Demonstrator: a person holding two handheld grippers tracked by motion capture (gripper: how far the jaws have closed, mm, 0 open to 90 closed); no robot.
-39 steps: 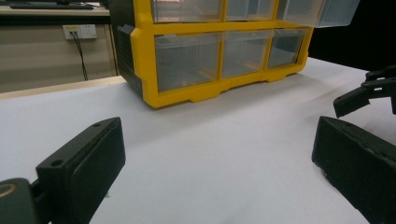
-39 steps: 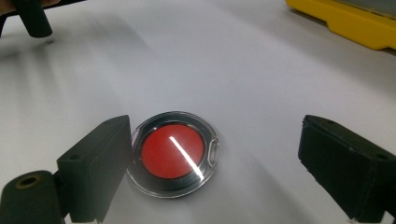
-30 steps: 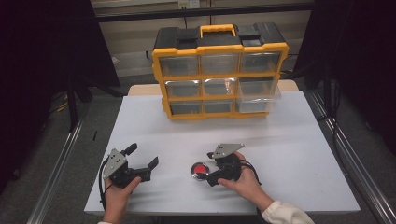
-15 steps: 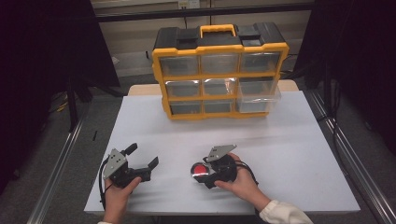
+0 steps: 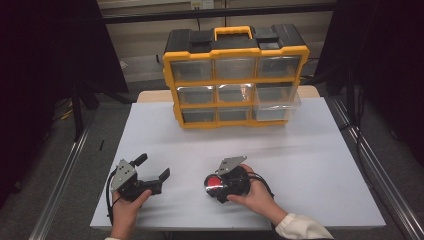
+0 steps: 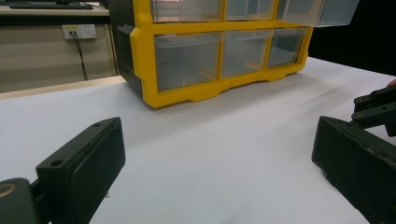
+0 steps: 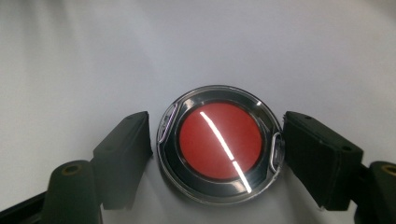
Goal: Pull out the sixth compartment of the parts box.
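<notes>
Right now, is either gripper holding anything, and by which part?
The right gripper has its fingers at opposite sides of the round red-centred case, at its rim; its jaws have just been closing. A firm hold cannot be told. The left gripper is open and empty.

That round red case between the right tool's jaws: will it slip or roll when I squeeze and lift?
The round red case has a glossy clear rim, so it may well slip on the right tool, whose jaws have just been closing on either side of it. It lies flat on the table, so rolling seems unlikely unless it tips on edge. It looks rigid and probably light.
</notes>
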